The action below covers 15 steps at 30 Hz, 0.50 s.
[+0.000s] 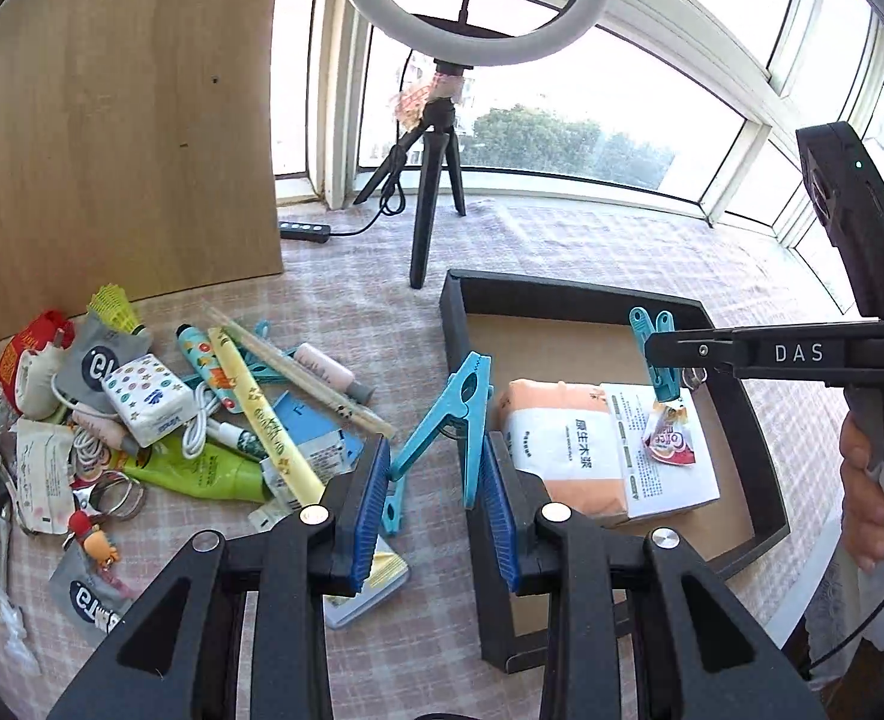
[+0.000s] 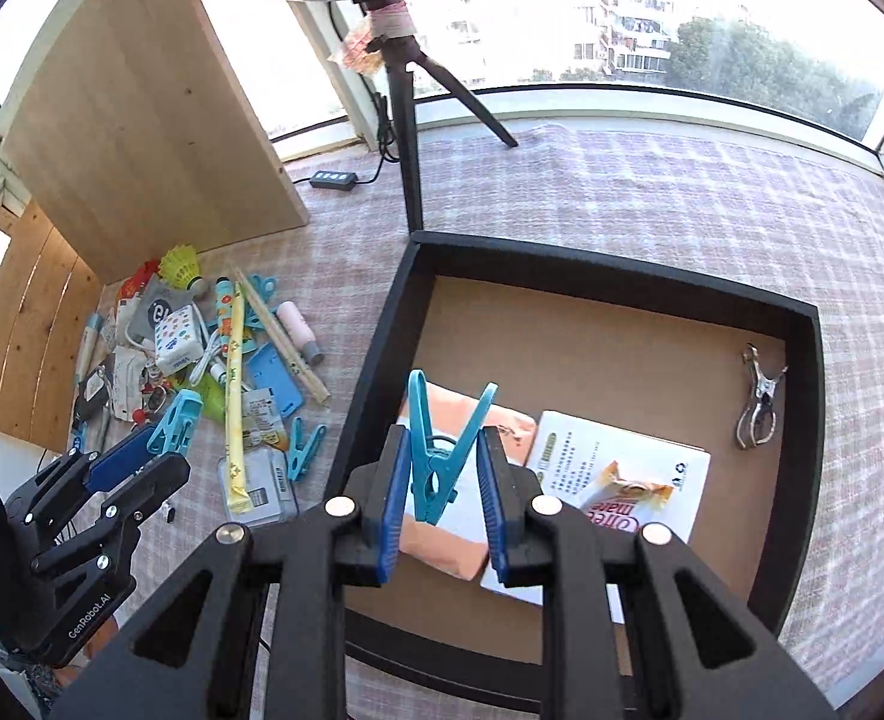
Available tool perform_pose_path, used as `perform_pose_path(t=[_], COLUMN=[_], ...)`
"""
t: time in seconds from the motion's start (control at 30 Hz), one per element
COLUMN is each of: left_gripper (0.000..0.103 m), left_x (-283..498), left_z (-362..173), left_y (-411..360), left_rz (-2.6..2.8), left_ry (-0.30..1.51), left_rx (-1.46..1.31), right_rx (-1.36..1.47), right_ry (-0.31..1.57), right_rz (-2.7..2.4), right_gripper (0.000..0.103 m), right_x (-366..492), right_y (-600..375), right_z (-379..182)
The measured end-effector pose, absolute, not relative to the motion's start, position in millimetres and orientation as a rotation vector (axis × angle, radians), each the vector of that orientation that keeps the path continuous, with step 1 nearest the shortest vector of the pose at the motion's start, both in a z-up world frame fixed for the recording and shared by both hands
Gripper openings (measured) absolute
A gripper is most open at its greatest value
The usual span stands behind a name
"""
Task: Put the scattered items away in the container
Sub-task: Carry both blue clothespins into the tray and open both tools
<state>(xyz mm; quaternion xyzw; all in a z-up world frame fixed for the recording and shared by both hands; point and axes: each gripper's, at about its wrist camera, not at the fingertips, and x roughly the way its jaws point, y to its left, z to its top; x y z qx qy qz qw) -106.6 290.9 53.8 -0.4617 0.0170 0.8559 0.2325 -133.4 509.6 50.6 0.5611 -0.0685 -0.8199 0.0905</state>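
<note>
My left gripper [image 1: 435,474] is shut on a large blue clip [image 1: 448,426], held just left of the black box's wall [image 1: 457,324]. My right gripper [image 2: 445,480] is shut on a smaller blue clip [image 2: 442,450] above the box [image 2: 381,324]; it also shows in the left wrist view [image 1: 661,354]. In the box lie an orange tissue pack [image 1: 562,450], a white packet [image 2: 622,450], a sachet [image 1: 670,435] and a metal clip [image 2: 757,402]. A pile of scattered items [image 1: 171,414] lies left of the box.
A ring light on a black tripod [image 1: 429,180] stands behind the box, with its cable and remote [image 1: 303,231]. A wooden board [image 1: 111,120] stands behind the pile. Another small blue clip [image 2: 303,450] lies on the checked cloth [image 2: 622,192].
</note>
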Motion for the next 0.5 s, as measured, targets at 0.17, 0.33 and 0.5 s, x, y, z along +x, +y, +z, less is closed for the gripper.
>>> perform_pose_path(t=[0.17, 0.33, 0.5], left_gripper=[0.03, 0.032, 0.072], left_x=[-117, -121, -117], left_z=[54, 58, 64], left_y=[356, 407, 419], left_rz=[2.274, 2.255, 2.278], left_ry=[0.083, 0.136, 0.152], left_rx=[-1.244, -1.215, -1.202], right_rx=[1.747, 1.768, 1.751], right_ry=[-0.293, -0.344, -0.318], right_rz=[-2.526, -2.555, -2.604], right_gripper=[0.022, 0.023, 0.045], right_x=[-128, -120, -115], right_y=[586, 623, 624], right_z=[45, 37, 42])
